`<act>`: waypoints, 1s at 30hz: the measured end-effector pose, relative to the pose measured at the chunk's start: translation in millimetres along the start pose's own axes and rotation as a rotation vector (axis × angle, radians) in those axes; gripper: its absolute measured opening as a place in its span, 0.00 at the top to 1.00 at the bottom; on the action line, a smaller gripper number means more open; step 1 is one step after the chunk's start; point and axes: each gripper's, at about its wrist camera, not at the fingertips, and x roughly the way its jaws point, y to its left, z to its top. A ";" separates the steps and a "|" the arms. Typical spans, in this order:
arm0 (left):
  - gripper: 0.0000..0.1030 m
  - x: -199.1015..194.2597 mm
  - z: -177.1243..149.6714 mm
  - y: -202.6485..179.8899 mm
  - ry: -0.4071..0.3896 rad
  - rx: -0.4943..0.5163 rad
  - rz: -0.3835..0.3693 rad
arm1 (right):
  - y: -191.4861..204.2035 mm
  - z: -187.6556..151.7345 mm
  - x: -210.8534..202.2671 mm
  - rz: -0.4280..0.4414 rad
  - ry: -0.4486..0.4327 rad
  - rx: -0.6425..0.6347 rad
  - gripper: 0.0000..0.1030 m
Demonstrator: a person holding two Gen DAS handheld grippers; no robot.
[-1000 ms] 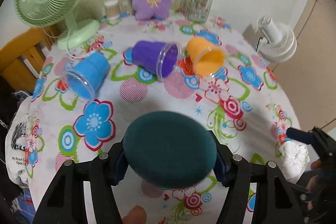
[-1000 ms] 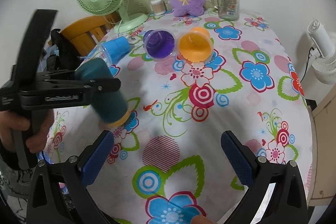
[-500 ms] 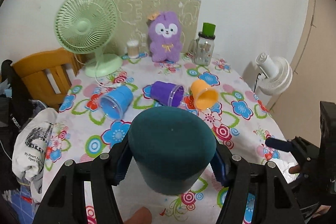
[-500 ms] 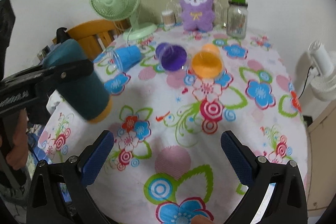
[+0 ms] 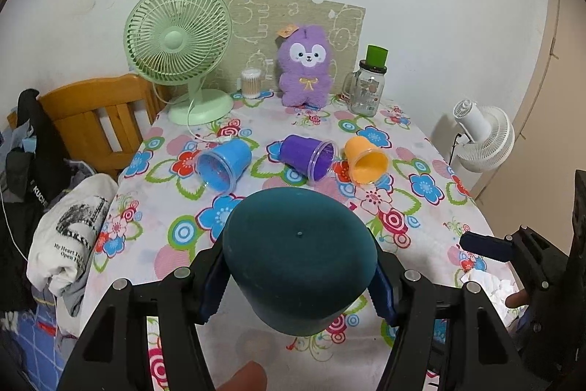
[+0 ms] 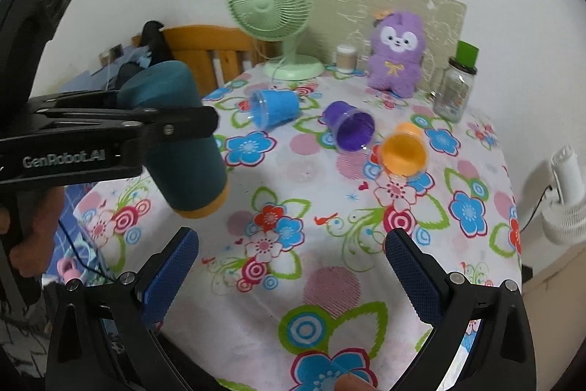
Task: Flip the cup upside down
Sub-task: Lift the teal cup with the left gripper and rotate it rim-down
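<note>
My left gripper (image 5: 298,284) is shut on a dark teal cup (image 5: 298,255), held in the air above the near left part of the table with its closed base up. In the right wrist view the teal cup (image 6: 183,149) tilts, its orange-lined mouth pointing down and right, above the table's left edge. My right gripper (image 6: 293,266) is open and empty over the table's near side. A blue cup (image 5: 223,163), a purple cup (image 5: 307,156) and an orange cup (image 5: 366,160) lie on their sides mid-table.
A floral cloth covers the table (image 5: 421,244). At the back stand a green fan (image 5: 179,35), a purple plush toy (image 5: 306,68), a glass jar (image 5: 368,87) and a small cotton-swab container (image 5: 251,83). A wooden chair (image 5: 95,116) is at left, a white fan (image 5: 483,138) at right.
The left gripper has lifted the teal cup and tilted it from base-forward to base-up, drawing back from the table. The right gripper has stayed open and shifted a little.
</note>
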 end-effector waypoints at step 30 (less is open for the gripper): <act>0.04 45.1 -8.8 -46.7 0.132 0.191 -0.060 | -37.9 -34.9 -8.4 -0.021 0.048 0.095 0.00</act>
